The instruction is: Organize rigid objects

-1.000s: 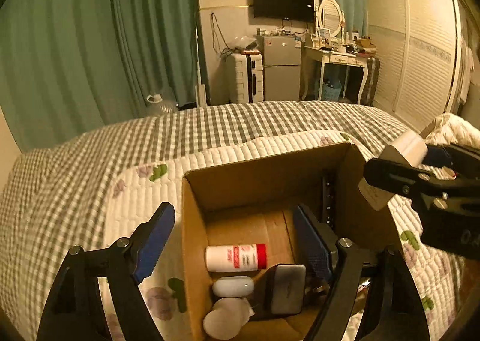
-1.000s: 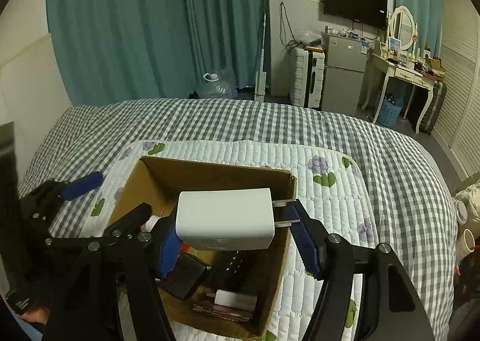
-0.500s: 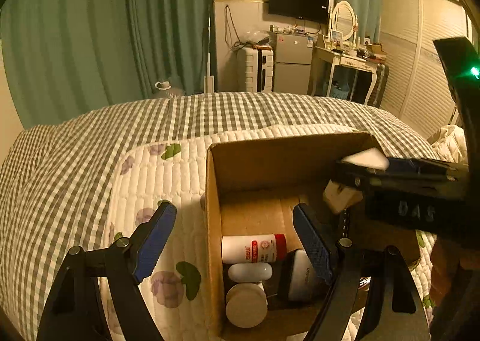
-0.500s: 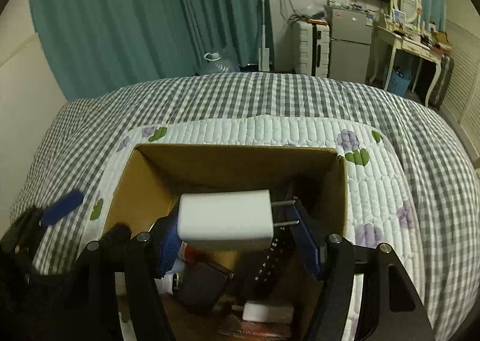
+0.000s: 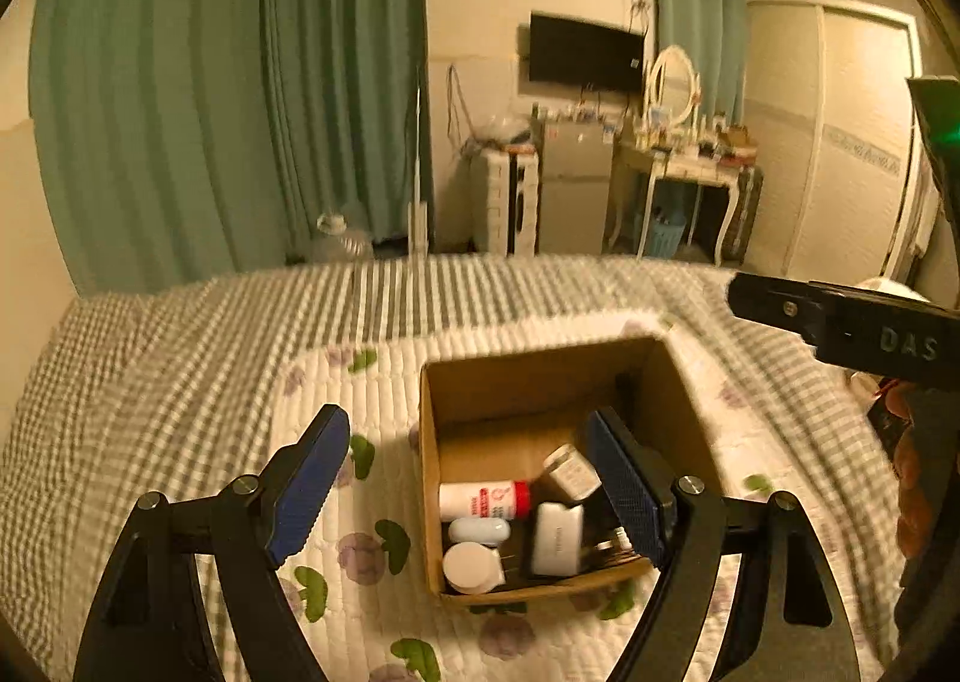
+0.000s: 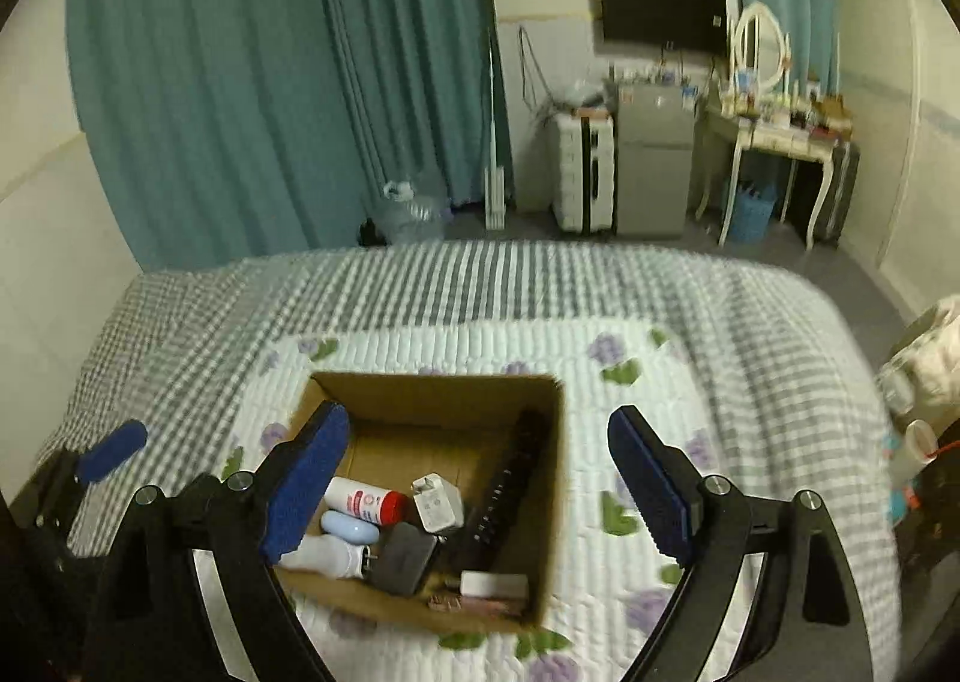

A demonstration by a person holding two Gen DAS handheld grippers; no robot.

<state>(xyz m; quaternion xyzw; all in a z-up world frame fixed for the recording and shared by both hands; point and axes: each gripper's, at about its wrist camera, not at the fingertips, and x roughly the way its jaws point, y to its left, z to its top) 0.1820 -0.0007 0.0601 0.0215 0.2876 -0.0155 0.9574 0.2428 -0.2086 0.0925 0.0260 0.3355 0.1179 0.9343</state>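
Note:
An open cardboard box (image 6: 558,442) sits on a white floral quilt on the bed; it also shows in the left wrist view (image 5: 427,442). Inside lie a white plug charger (image 6: 438,505) (image 5: 571,472), a white bottle with a red cap (image 6: 366,499) (image 5: 483,499), a black remote (image 6: 501,493), a grey case (image 6: 408,556), a white oval case (image 5: 478,530) and a round white jar (image 5: 471,567). My right gripper (image 6: 480,487) is open and empty above the box. My left gripper (image 5: 474,487) is open and empty above the box's left wall.
The bed has a grey checked cover (image 6: 540,280). Green curtains (image 6: 270,70), a small fridge (image 6: 651,160), a suitcase and a dressing table (image 6: 774,142) stand beyond it. The right gripper's black body (image 5: 840,322) crosses the right side of the left wrist view.
My right gripper has opened and let go of the white charger, which now lies in the box. Both grippers have risen away from the box.

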